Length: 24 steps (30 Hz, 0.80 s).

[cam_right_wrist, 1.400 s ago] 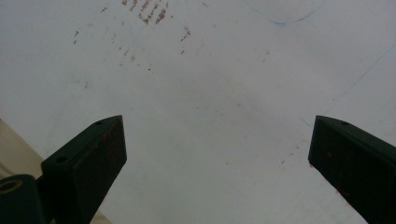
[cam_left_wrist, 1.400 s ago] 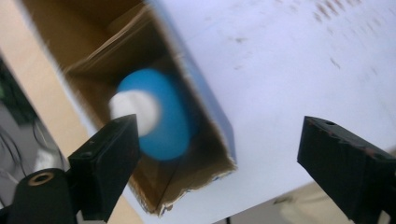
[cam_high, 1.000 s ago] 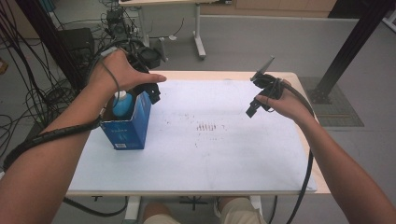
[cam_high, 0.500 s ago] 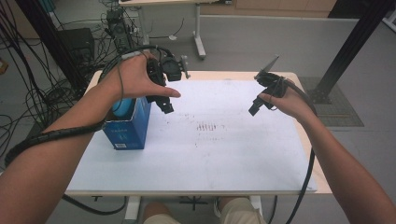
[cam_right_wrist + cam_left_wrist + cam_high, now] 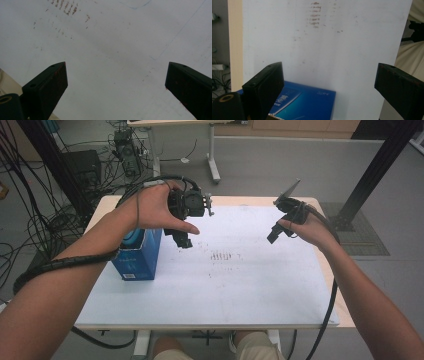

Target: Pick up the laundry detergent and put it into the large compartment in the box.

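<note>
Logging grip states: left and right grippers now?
Left gripper: open, jaws just been opening, nothing between them, blue box beside.
Right gripper: open, empty.

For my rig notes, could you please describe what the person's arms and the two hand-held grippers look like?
Both forearms are bare, with no sleeves in view. The left hand-held gripper is a black, blocky unit trailing a thick black ribbed cable along the arm. The right hand-held gripper is black too, with a grey three-cornered plate on top and a thinner black cable. Each has two flat, rectangular black jaws; the right ones show faint reddish scuffs.
</note>
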Each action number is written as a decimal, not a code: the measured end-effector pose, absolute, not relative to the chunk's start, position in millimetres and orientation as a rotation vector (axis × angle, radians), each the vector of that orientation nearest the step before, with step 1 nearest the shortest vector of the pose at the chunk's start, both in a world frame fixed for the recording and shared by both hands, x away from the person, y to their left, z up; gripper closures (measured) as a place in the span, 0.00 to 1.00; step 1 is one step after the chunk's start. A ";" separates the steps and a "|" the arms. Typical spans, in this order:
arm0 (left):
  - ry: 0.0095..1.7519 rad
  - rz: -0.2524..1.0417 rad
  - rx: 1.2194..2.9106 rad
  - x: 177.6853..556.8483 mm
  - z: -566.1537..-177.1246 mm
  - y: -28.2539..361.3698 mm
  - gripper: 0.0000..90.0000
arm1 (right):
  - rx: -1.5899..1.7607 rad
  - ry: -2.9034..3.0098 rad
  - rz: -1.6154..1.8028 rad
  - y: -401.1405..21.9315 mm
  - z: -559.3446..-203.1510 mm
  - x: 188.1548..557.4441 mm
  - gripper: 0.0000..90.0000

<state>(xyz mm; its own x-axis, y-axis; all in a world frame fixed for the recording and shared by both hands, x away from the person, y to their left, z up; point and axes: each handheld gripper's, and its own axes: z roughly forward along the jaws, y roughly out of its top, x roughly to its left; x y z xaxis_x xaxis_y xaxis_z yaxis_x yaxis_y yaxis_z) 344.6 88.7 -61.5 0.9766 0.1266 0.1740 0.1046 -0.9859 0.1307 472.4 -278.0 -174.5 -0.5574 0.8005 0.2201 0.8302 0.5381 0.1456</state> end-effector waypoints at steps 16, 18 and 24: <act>0.129 0.269 3.009 346.7 -68.7 80.3 0.10 | -1.401 -2.642 -0.342 -275.5 -179.9 474.3 0.05; 0.128 0.265 3.011 347.0 -68.5 79.4 0.10 | -1.405 -2.641 -0.344 -276.3 -179.5 473.8 0.05; 0.129 0.259 3.009 347.7 -68.7 78.9 0.10 | -1.415 -2.635 -0.353 -279.4 -178.0 472.4 0.05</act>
<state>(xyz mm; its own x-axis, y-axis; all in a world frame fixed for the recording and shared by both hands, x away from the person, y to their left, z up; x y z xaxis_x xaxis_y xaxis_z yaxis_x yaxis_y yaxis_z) 347.7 78.9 -68.7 0.9817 0.0947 0.1649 0.0744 -0.9893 0.1254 472.4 -279.4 -178.0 -0.5521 0.8035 0.2227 0.8338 0.5332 0.1434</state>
